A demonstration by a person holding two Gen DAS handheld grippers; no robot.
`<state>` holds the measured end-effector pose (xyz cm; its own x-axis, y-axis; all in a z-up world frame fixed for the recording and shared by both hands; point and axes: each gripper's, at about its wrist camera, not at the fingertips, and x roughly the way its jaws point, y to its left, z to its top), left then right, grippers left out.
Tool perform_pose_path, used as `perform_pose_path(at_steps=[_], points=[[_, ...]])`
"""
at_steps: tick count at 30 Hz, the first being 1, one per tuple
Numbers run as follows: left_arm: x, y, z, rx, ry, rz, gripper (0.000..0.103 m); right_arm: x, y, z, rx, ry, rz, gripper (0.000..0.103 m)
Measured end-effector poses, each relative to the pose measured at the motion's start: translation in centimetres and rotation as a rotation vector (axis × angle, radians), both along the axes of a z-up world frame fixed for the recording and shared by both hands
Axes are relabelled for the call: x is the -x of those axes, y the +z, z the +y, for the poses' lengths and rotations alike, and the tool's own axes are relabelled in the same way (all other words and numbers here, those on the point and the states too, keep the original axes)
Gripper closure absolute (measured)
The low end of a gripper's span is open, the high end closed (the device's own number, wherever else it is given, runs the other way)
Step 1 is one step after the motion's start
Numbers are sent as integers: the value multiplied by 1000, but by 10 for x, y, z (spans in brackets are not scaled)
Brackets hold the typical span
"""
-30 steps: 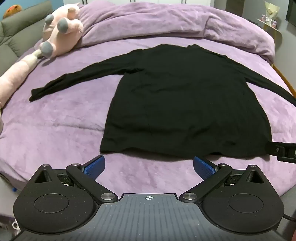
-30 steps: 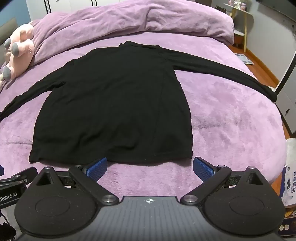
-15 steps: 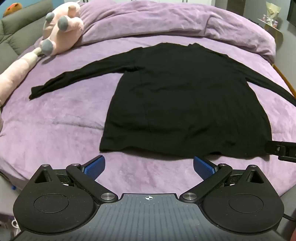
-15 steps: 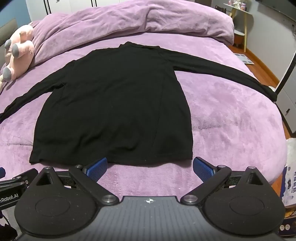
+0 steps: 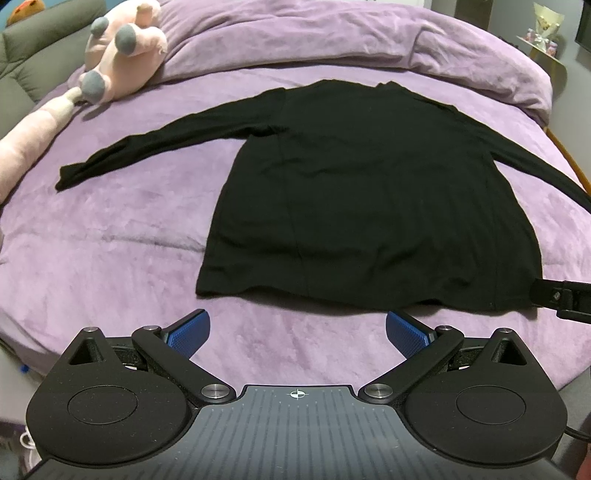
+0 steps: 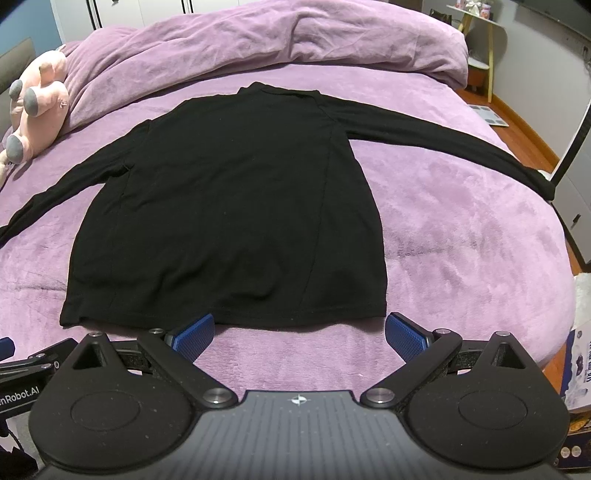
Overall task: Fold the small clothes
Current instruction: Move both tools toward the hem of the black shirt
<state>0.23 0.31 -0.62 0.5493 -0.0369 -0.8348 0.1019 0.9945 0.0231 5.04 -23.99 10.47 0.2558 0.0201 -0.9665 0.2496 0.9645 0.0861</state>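
Observation:
A black long-sleeved top (image 5: 369,192) (image 6: 229,206) lies flat on the purple bed, hem toward me, both sleeves spread out sideways. My left gripper (image 5: 295,330) hovers open just short of the hem, nothing between its blue pads (image 5: 188,334). My right gripper (image 6: 299,332) is open too, just before the hem's right half, its blue pads (image 6: 406,338) bare. In the left wrist view the right gripper's black tip (image 5: 561,301) shows at the hem's right corner. The left sleeve cuff (image 5: 70,177) lies at far left, the right cuff (image 6: 543,184) near the bed's edge.
A pink plush toy (image 5: 118,55) (image 6: 37,107) lies at the back left. A bunched purple duvet (image 6: 277,33) fills the head of the bed. The purple bed cover (image 5: 110,240) (image 6: 461,229) surrounds the top. A printed box (image 6: 576,354) and floor lie to the right.
Both grippers stayed open. The left view drifted slightly forward and up toward the hem; the right view barely changed.

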Motion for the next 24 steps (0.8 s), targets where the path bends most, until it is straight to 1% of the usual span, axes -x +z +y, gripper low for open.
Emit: perform_pose_path(at_steps=[20,24], points=[[1,-6,-3,5,7,13,0,0,-1,0,-5,2,-2,4],[-2,-3,0,8,8,17,0,1,-1,1,-5,10,-6,4]])
